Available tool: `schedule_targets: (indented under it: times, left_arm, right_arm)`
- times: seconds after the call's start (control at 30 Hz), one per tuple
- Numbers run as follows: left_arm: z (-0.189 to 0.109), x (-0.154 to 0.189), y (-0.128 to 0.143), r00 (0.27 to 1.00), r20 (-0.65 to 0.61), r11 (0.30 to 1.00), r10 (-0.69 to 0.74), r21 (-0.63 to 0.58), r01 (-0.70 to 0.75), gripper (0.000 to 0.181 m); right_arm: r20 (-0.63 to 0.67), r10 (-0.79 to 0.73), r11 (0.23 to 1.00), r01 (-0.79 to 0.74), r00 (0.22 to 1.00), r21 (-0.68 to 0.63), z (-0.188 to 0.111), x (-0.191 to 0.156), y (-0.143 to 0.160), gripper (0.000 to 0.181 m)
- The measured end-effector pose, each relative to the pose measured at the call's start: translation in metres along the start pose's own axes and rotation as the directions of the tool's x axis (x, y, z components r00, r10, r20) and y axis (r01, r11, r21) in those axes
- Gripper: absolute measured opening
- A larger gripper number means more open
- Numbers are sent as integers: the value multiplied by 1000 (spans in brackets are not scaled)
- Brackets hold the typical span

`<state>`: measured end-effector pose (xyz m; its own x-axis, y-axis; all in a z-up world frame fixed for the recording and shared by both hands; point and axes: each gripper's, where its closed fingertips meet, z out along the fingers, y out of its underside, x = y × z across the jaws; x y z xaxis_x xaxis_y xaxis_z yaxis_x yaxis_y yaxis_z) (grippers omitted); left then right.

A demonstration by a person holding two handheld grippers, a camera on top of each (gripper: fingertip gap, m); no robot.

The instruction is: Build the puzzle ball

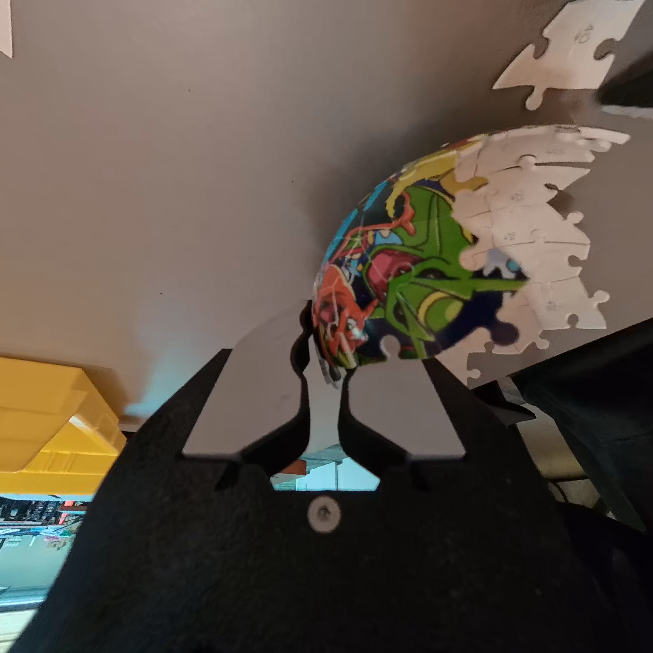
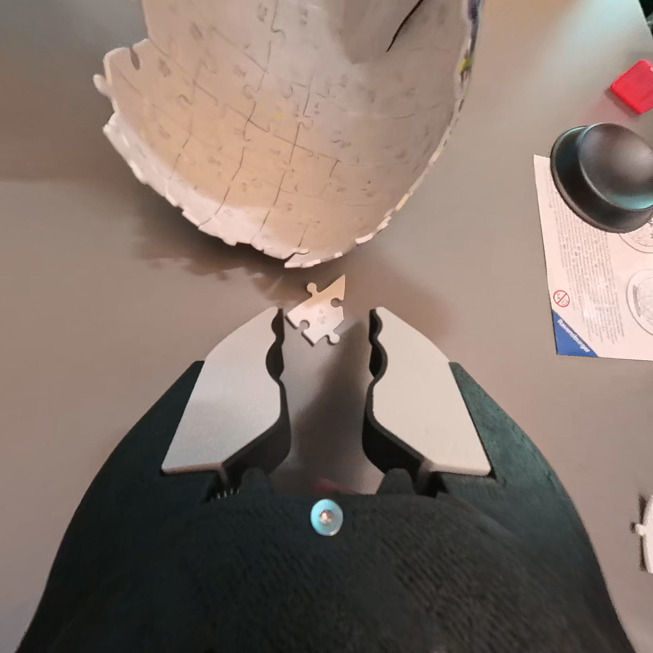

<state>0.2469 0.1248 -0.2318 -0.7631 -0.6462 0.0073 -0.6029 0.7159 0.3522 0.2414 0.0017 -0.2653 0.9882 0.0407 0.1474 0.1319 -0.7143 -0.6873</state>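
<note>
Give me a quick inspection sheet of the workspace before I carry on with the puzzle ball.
Surface: grey table, flat, mostly bare.
Job's things: half-built ball, printed outside, white inside, jagged open rim; one loose white piece lies flat on the table just ahead of the right tongs; another loose piece lies farther off.
Clutter: printed leaflet with a black round stand on it; small red block; yellow bin at the table edge.
Grippers: left tongs shut on the ball's rim, holding it up; right tongs open, empty, straddling the loose piece.
Cables: nothing seen.
Surroundings: blurred room beyond the table edge, too unclear to tell.
</note>
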Motion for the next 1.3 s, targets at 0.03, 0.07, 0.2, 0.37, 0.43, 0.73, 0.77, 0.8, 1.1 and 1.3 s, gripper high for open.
schedule_targets:
  times: [0.03,0.07,0.2,0.37,0.43,0.73,0.77,0.8,1.1,1.3]
  left_arm:
    - [0,1,0,1000,-3,1000,-5,3,5,12]
    - [0,1,1,1000,-6,1000,-8,6,8,12]
    - [1,3,4,999,-24,1000,-27,15,28,17]
    - [0,4,6,998,-42,998,-41,41,43,24]
    - [0,6,7,998,-47,998,-43,51,45,25]
    - [-10,7,12,997,-38,987,-62,143,67,43]
    - [-12,7,12,997,-42,984,-68,165,74,45]
    - [-14,8,12,996,-46,979,-73,186,80,46]
    - [-36,12,25,993,-56,916,-102,385,116,52]
    - [-67,16,44,988,-24,801,-154,583,139,52]
  right_arm:
    - [-3,15,1000,-15,1000,-11,3,1,1,49]
    - [-9,28,999,-28,1000,-28,5,2,3,51]
    - [19,94,995,-93,995,-19,8,1,4,41]
    - [57,156,987,-157,986,18,8,-1,5,27]
    - [50,158,987,-159,986,16,7,-1,6,26]
    - [-36,161,987,-162,986,-10,-8,2,16,25]
    - [-47,171,985,-171,984,3,-11,3,15,25]
    - [-57,177,984,-176,983,19,-15,3,14,25]
    - [-262,121,991,-101,957,88,-55,13,-1,8]
    - [-291,94,996,-88,952,34,-59,7,6,0]
